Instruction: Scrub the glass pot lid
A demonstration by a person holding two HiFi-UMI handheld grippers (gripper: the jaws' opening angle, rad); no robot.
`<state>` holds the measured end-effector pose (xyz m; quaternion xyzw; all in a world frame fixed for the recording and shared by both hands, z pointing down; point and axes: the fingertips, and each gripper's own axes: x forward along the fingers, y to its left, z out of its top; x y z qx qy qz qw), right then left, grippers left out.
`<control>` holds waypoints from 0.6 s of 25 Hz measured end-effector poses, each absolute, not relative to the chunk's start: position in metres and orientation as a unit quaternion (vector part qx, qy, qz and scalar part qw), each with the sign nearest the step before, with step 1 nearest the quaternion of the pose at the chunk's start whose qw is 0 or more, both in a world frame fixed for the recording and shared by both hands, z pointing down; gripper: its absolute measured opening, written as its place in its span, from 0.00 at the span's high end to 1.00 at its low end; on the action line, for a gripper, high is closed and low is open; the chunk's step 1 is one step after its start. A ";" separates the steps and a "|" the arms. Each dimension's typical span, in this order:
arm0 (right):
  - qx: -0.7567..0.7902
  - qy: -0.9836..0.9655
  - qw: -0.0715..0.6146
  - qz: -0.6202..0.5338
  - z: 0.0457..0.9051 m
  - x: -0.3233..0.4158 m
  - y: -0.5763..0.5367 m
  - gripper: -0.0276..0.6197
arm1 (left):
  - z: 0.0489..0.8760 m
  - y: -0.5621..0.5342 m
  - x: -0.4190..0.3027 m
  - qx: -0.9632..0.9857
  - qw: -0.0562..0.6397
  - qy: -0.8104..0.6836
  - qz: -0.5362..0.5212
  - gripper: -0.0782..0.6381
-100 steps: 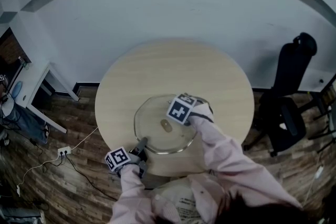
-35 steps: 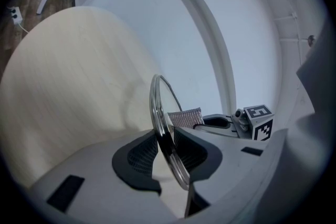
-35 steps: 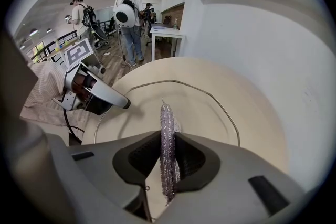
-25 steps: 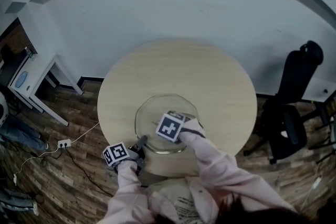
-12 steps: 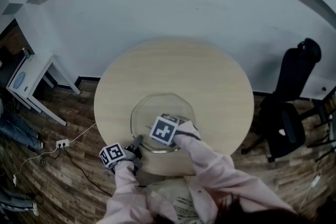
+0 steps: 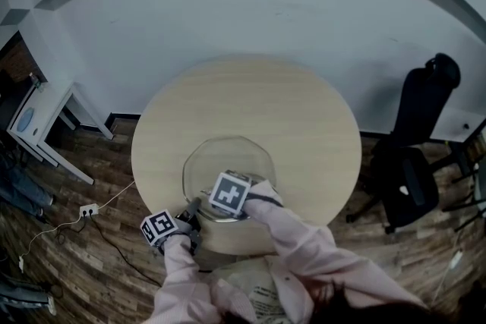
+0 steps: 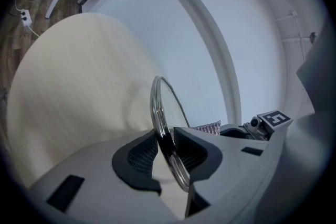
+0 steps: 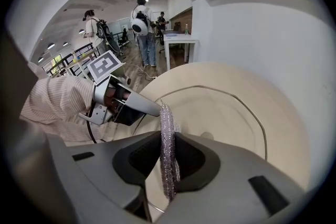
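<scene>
From above, the glass pot lid (image 6: 228, 157) rests on the near part of the round table (image 6: 250, 95). The left gripper (image 6: 192, 207) sits at its near edge, probably to stop it sliding, and the right gripper (image 6: 228, 197) is over the glass. In the left gripper view, the jaws are clamped on the lid's metal rim (image 7: 160, 113). In the right gripper view, the jaws pinch a silvery scouring pad (image 8: 167, 149), edge down towards the glass for rubbing.
</scene>
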<state>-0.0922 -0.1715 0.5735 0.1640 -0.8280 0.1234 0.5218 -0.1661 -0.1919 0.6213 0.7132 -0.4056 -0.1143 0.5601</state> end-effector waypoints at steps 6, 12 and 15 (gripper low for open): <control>0.147 -0.846 0.494 0.139 0.568 -0.101 -0.162 0.83 | 0.622 -0.190 -0.166 0.711 0.557 -0.413 -0.121 0.75; 0.154 -0.858 0.476 0.115 0.565 -0.105 -0.170 0.83 | 0.622 -0.188 -0.166 0.708 0.557 -0.416 -0.125 0.75; 0.149 -0.860 0.472 0.121 0.564 -0.106 -0.166 0.83 | 0.621 -0.188 -0.166 0.710 0.554 -0.417 -0.121 0.75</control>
